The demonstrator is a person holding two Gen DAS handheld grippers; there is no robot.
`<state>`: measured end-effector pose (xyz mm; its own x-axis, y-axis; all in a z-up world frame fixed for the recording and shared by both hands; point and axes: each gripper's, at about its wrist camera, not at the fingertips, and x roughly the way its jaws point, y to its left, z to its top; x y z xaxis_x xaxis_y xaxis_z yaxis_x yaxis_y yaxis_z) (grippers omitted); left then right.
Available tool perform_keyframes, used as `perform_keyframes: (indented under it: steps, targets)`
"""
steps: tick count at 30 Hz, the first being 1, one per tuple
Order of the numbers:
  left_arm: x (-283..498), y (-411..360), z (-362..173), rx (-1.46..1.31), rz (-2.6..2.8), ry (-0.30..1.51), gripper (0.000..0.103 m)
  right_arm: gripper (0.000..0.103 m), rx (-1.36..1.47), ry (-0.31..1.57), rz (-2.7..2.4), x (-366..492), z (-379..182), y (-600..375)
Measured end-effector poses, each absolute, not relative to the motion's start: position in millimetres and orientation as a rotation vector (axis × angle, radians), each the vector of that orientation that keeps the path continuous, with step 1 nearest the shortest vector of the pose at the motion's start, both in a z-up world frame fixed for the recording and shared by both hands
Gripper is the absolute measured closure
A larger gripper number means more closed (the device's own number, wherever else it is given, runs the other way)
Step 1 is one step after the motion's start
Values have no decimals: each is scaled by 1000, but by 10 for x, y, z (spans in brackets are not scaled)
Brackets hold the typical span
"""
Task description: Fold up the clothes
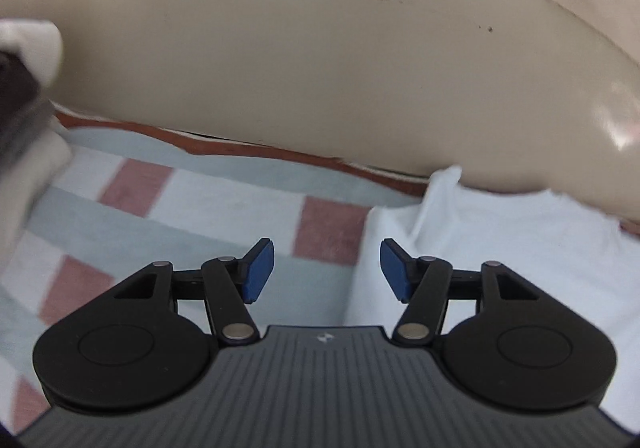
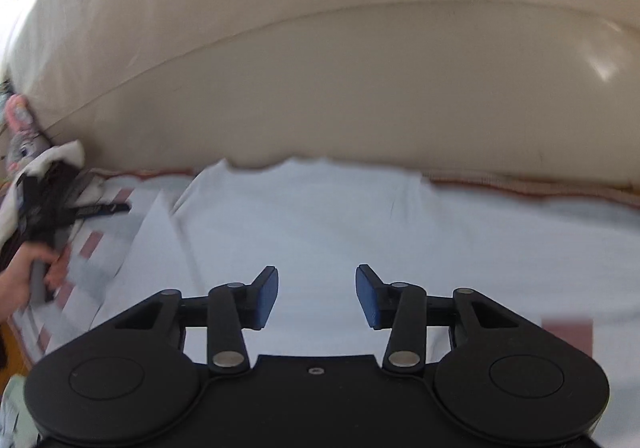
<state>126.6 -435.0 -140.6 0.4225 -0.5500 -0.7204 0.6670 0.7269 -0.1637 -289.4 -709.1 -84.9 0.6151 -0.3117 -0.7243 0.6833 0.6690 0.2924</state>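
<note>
We see a smooth beige headboard (image 2: pixel 360 88) bounding the checked bedspread (image 1: pixel 180 216) where the soft white garment (image 2: pixel 320 216) lies flat, beneath our left tool (image 1: pixel 327 271) and right tool (image 2: pixel 317 296), both released.

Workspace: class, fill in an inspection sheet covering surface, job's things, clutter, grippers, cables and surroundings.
Surface: checked blanket, grey, white and pink squares.
Job's things: white garment spread on the blanket, a fold along its left side.
Clutter: heap of dark and white clothes at far left.
Grippers: left gripper open, over the garment's edge; right gripper open, above the garment; both empty.
Cables: nothing seen.
Surroundings: beige headboard behind.
</note>
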Motion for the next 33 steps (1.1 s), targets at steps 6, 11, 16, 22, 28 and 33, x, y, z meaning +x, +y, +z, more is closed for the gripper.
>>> perform_keyframes:
  steps: [6, 11, 16, 22, 28, 33]
  targets:
    - [1385, -4698, -1569, 121, -801, 883, 45, 55, 620, 702, -732, -2453, -1250, -7762]
    - [1449, -4940, -1745, 167, -806, 926, 45, 55, 594, 716, -841, -2234, -1624, -8024]
    - [1452, -5102, -1931, 181, -821, 958, 99, 55, 720, 671, -856, -2351, -1817, -8199]
    - [1342, -4932, -1711, 145, -706, 738, 98, 55, 774, 660, -864, -2450, -2045, -8298]
    - [1292, -5152, -1985, 423, -652, 689, 98, 55, 716, 680, -847, -2448, -2109, -8236]
    - [1341, -5131, -1971, 388, -536, 743, 75, 48, 646, 649, -808, -2821, -1687, -8067]
